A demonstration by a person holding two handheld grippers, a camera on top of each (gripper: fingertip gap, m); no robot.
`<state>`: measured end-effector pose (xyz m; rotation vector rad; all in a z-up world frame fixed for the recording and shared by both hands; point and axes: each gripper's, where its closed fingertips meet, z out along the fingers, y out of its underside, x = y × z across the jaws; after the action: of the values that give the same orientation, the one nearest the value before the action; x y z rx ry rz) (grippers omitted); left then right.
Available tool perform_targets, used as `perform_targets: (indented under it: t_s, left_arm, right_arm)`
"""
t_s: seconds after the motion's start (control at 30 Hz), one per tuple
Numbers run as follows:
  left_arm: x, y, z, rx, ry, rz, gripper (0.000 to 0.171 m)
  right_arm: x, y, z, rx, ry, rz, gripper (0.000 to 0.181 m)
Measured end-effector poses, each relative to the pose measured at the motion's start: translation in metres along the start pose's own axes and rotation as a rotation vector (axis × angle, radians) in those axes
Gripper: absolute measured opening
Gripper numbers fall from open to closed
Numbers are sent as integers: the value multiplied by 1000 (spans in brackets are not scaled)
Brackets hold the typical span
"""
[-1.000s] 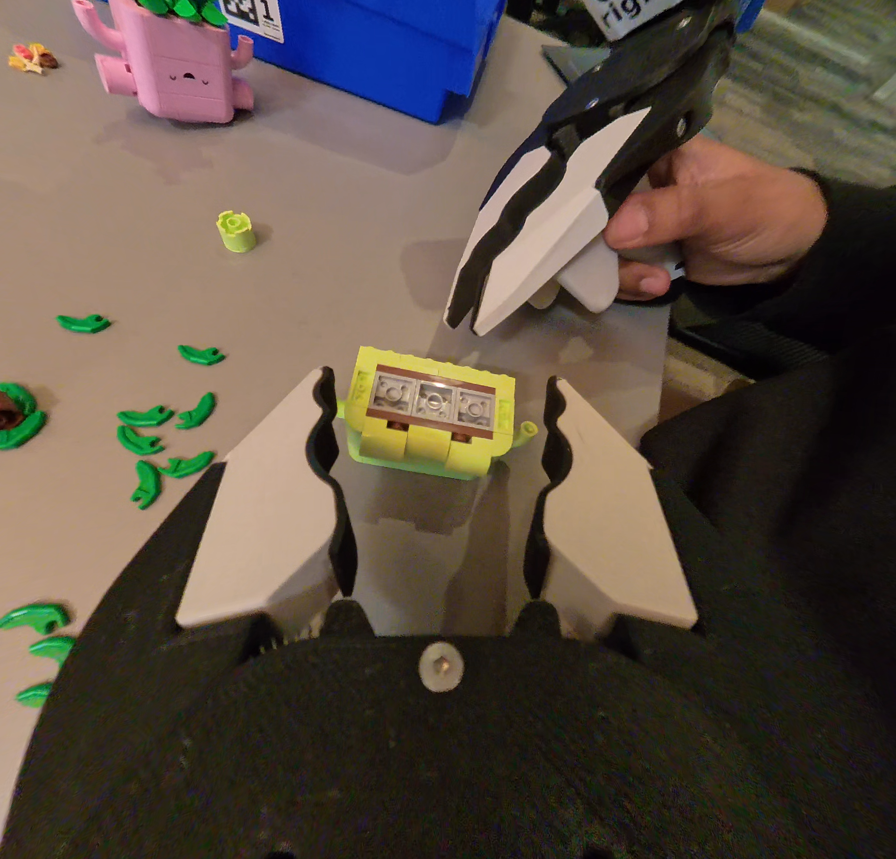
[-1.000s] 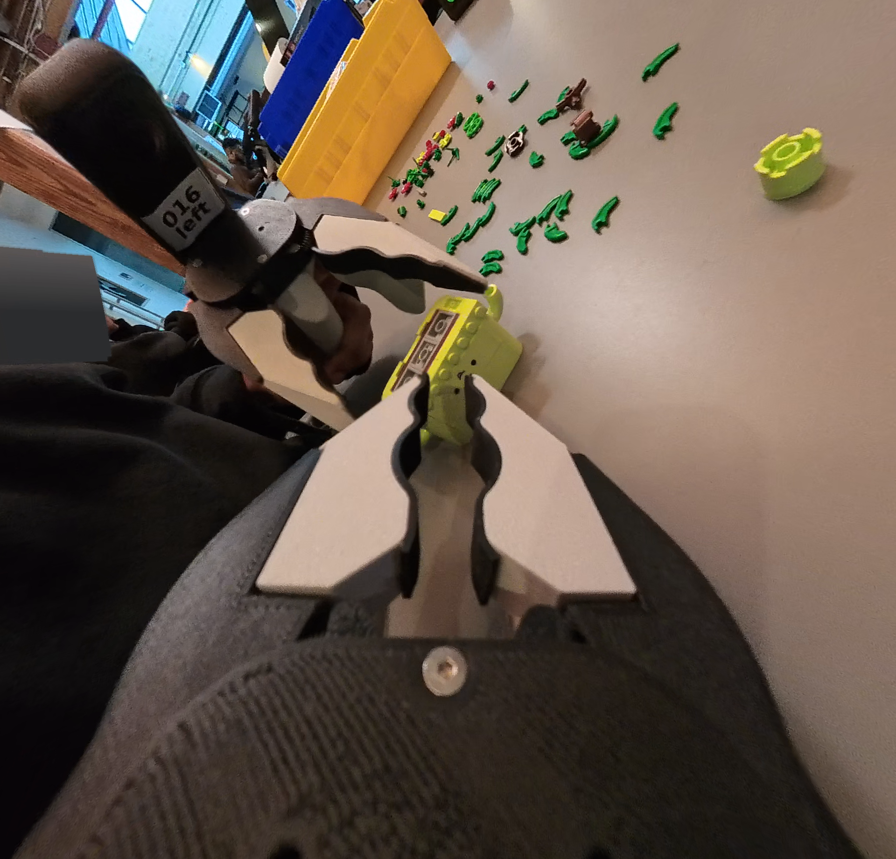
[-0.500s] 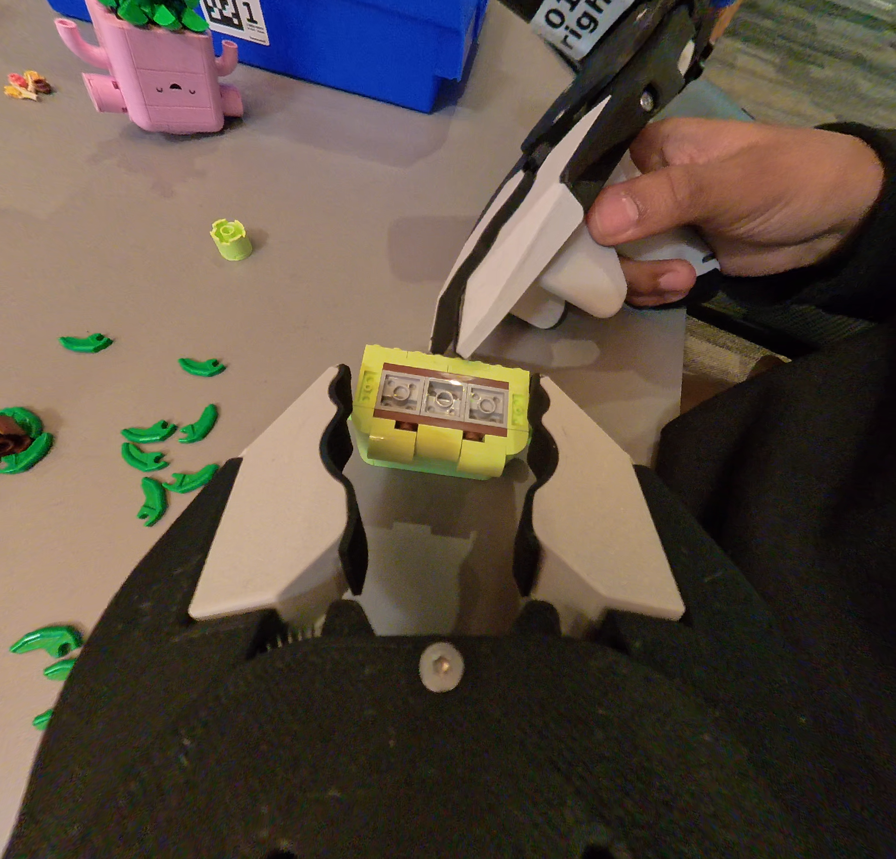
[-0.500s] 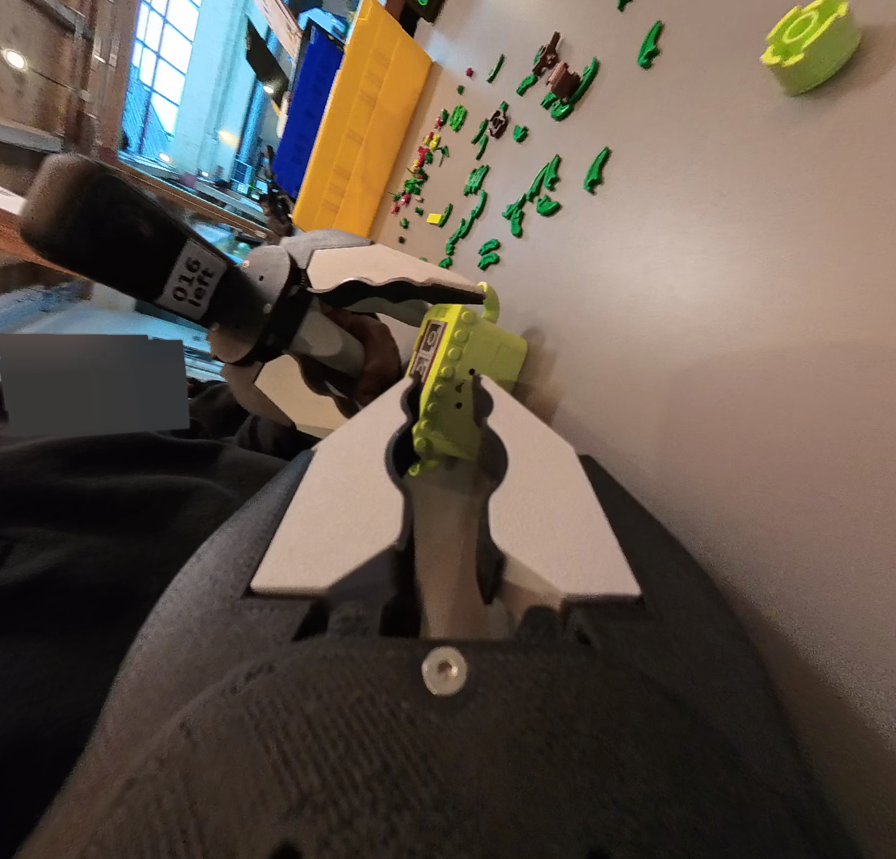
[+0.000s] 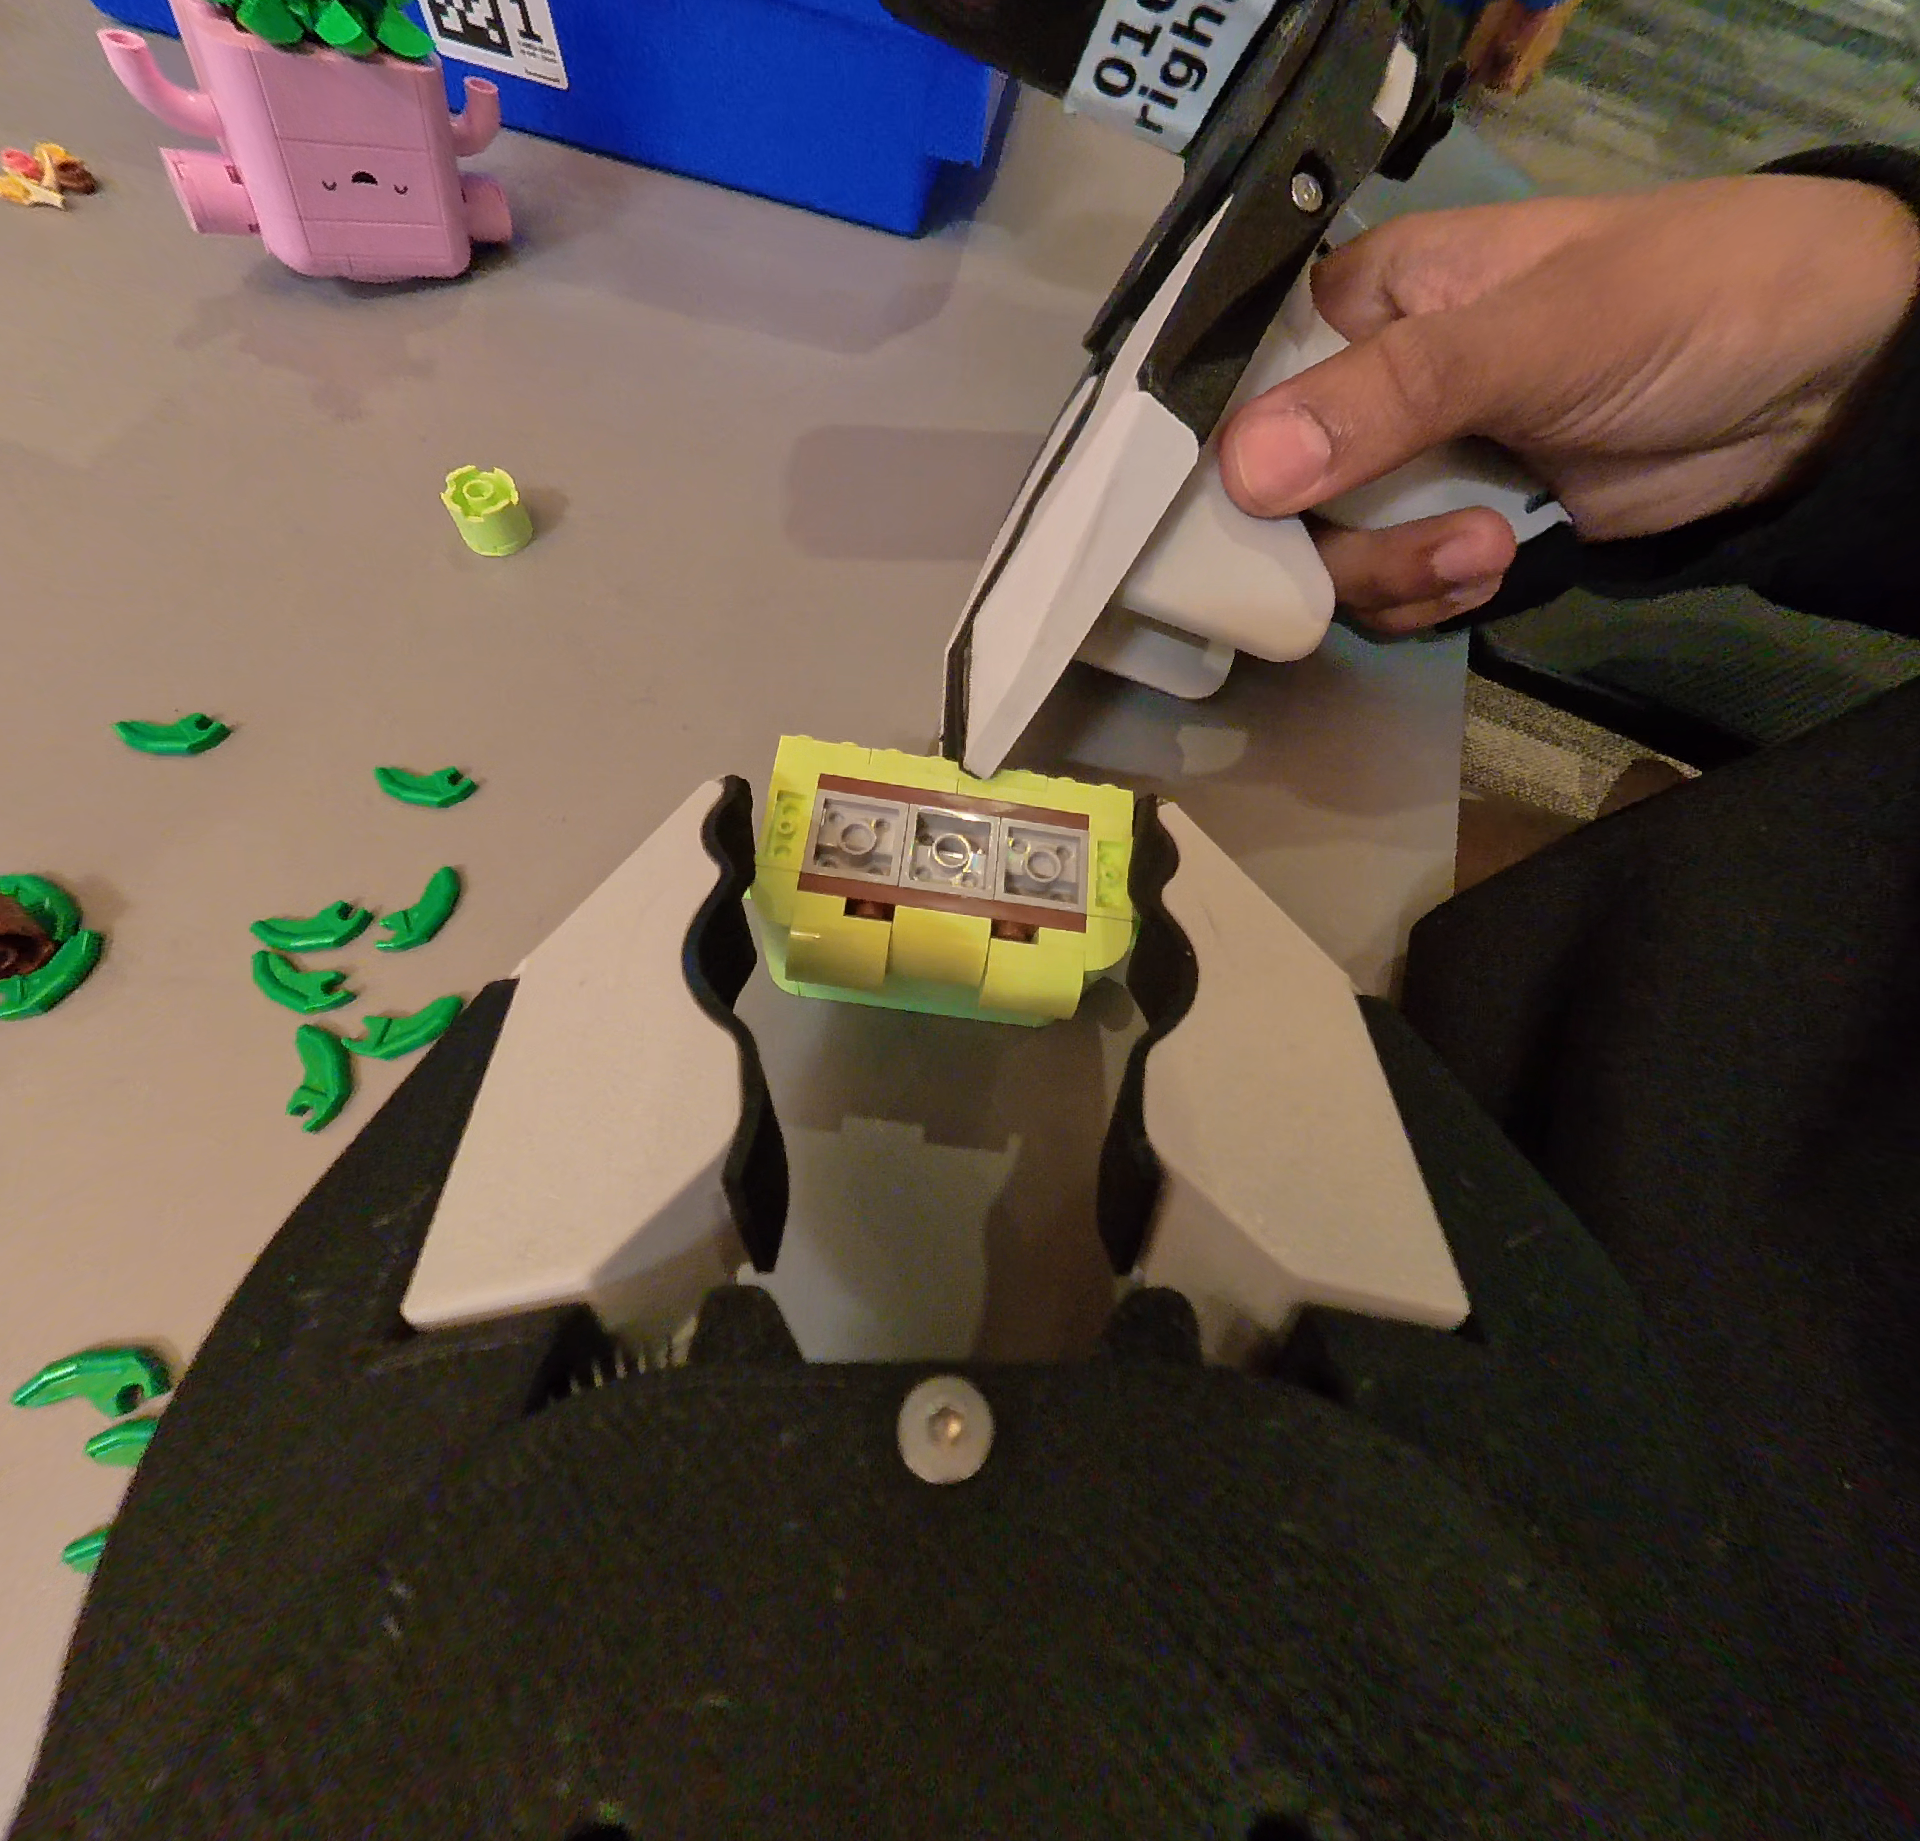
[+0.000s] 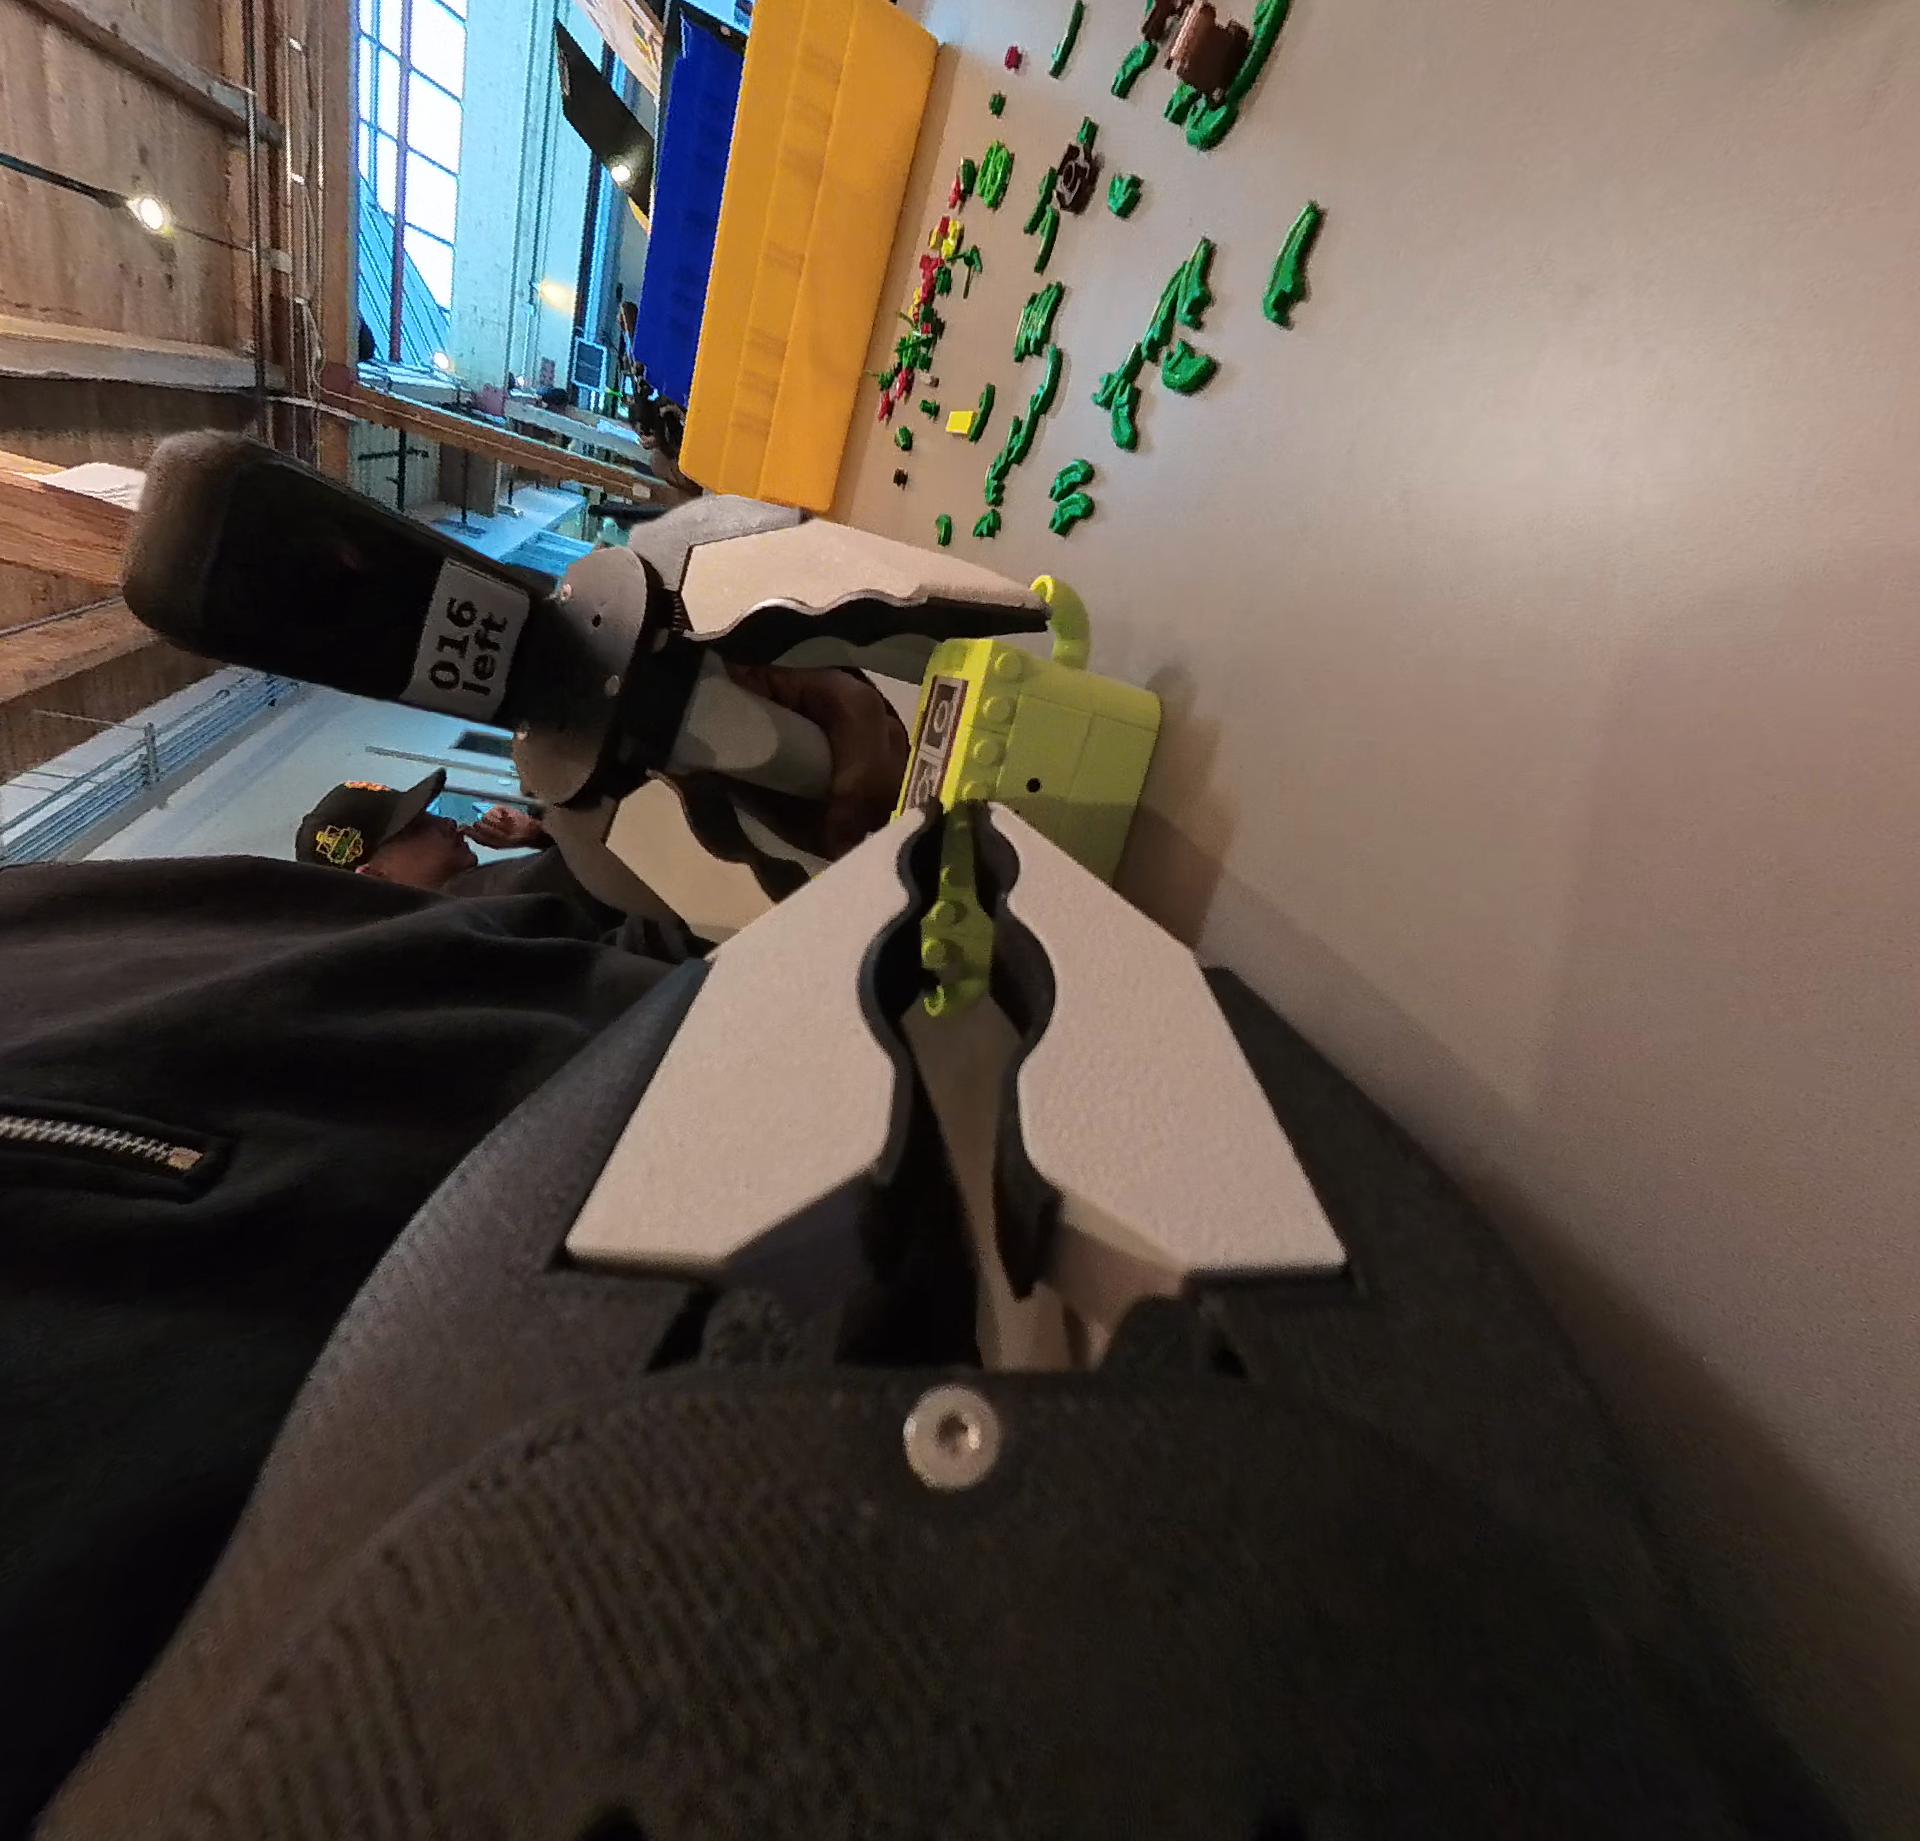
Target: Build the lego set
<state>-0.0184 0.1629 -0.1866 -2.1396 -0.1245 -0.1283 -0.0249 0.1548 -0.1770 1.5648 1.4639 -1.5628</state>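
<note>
A lime-green lego pot (image 5: 935, 944) with grey studded plates in a brown frame on top sits on the grey table. My left gripper (image 5: 940, 830) is shut on it, one finger against each short side. My right gripper (image 5: 964, 747), held by a hand, comes down from the upper right and pinches the pot's far top edge. In the right wrist view my right gripper (image 6: 951, 830) is shut on the pot's studded rim, and the pot (image 6: 1081, 752) stands between the jaws of the left gripper (image 6: 935, 731).
A pink lego pot with green leaves (image 5: 322, 150) stands far left before a blue bin (image 5: 727, 25). A lime round piece (image 5: 486, 511) and several green leaf pieces (image 5: 343, 960) lie left. A yellow bin (image 6: 821, 212) stands far off. The table edge (image 5: 1455, 804) runs close on the right. My two grippers' fingertips are within a few centimetres of each other.
My left gripper moved forward and closed from wide open onto the pot's sides. My right gripper came down from above and closed on the pot's rim.
</note>
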Motion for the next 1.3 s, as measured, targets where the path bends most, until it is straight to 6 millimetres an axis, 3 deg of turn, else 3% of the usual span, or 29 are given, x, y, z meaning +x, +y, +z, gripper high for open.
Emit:
perform_targets:
  t_s: [0.17,0.27,0.57,0.87,0.9,0.97,1.0,1.1,1.23,1.3]
  left_arm:
    - [0,0,0,0,-5,2,73]
    - [0,0,0,0,-8,5,73]
    - [-1,0,0,0,-12,7,73]
    - [-1,0,0,0,-34,20,73]
    - [-2,0,0,-1,-41,22,73]
    - [-3,1,-1,2,-45,10,73]
    - [-4,1,-2,4,-51,2,73]
    - [-4,1,-2,4,-43,-8,73]
    - [-4,1,-2,5,-29,-15,73]
    - [-4,1,-2,4,-24,-11,73]
  right_arm:
    - [0,0,1,-31,23,-12,4]
    - [3,3,3,-55,37,-1,14]
    - [0,1,1,-61,16,-5,4]
    - [0,0,0,-160,205,-179,4]
    - [5,-3,-2,-161,266,-206,4]
    - [53,-9,-34,-220,668,-393,0]
    - [53,-13,-40,-184,675,-410,0]
    - [17,-22,-35,-54,444,-362,0]
    - [4,-29,-28,-20,481,-619,0]
    - [0,-27,-19,-15,464,-684,19]
